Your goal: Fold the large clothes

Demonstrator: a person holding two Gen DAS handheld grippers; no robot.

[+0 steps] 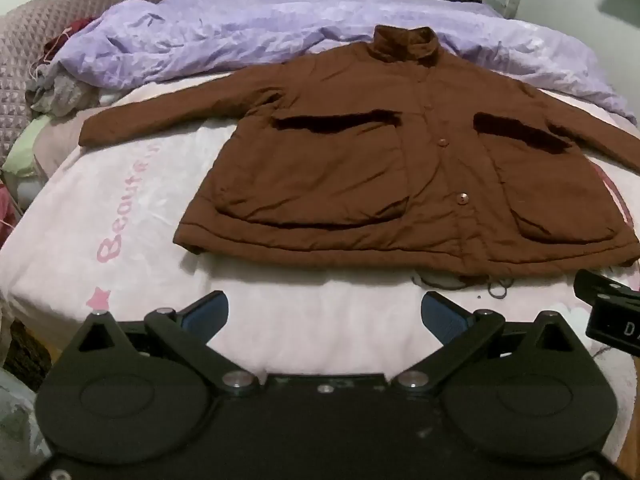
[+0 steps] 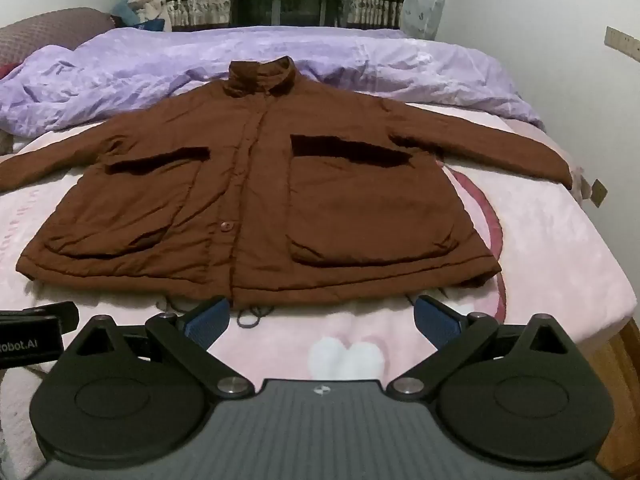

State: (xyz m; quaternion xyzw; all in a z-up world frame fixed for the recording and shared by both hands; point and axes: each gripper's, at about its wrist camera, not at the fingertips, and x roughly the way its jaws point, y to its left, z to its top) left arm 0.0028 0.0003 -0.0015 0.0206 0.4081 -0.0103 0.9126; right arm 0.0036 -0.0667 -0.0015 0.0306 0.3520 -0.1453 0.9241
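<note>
A large brown jacket (image 1: 360, 168) lies flat and front up on the bed, collar at the far side, both sleeves spread out sideways, two big patch pockets and a row of buttons showing. The same jacket (image 2: 260, 200) fills the middle of the right wrist view. My left gripper (image 1: 324, 316) hovers over the sheet just short of the hem, open, nothing between its blue pads. My right gripper (image 2: 322, 314) hangs close to the hem as well, open and empty. A piece of the right gripper (image 1: 612, 312) shows at the left view's right edge.
The pink printed bed sheet (image 1: 120, 216) covers the bed. A rumpled purple duvet (image 1: 280, 28) lies behind the jacket. Loose clothes (image 1: 60, 92) are piled at the far left by a quilted headboard (image 1: 32, 40). The bed's right edge (image 2: 616, 312) drops off near a wall.
</note>
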